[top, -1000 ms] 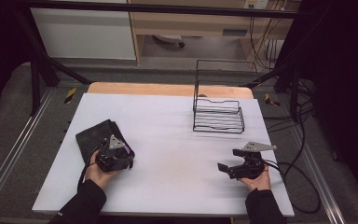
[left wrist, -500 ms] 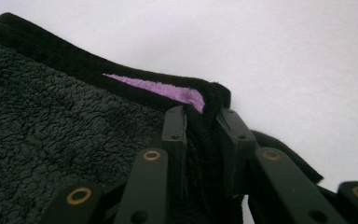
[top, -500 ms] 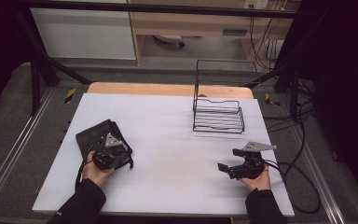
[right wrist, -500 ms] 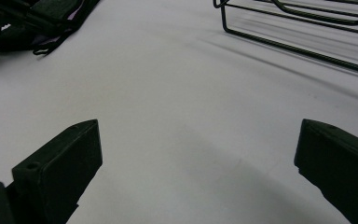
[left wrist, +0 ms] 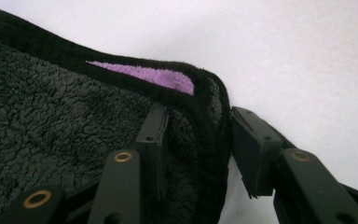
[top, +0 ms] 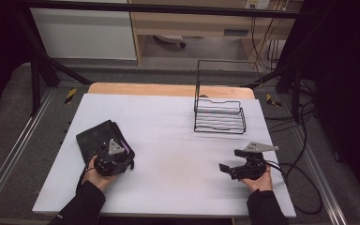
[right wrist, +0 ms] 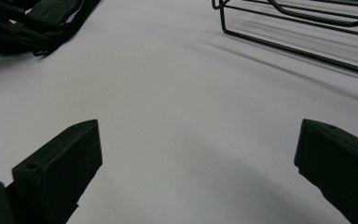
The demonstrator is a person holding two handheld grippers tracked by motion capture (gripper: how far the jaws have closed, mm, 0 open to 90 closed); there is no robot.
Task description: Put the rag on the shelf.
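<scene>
A black fleece cloth (top: 96,138) with a purple inner side lies folded at the table's left. My left gripper (top: 122,152) is at the cloth's near right corner. In the left gripper view the folded edge of the cloth (left wrist: 51,140) runs between the jaws of the left gripper (left wrist: 200,140). The jaws have just been opening; the left pad rests against the fleece and the right pad (left wrist: 254,149) stands a little off it. My right gripper (top: 231,160) hovers low at the table's right, open, with bare table between the jaws of the right gripper (right wrist: 200,163).
A black wire rack (top: 219,117) with a tall back stands at the far right of the white table (top: 168,140); its front rail (right wrist: 298,28) lies ahead of the right gripper. Cables hang off the table's right edge.
The left gripper has shifted only slightly at the cloth's corner. The right gripper and the rack have stayed where they were.
</scene>
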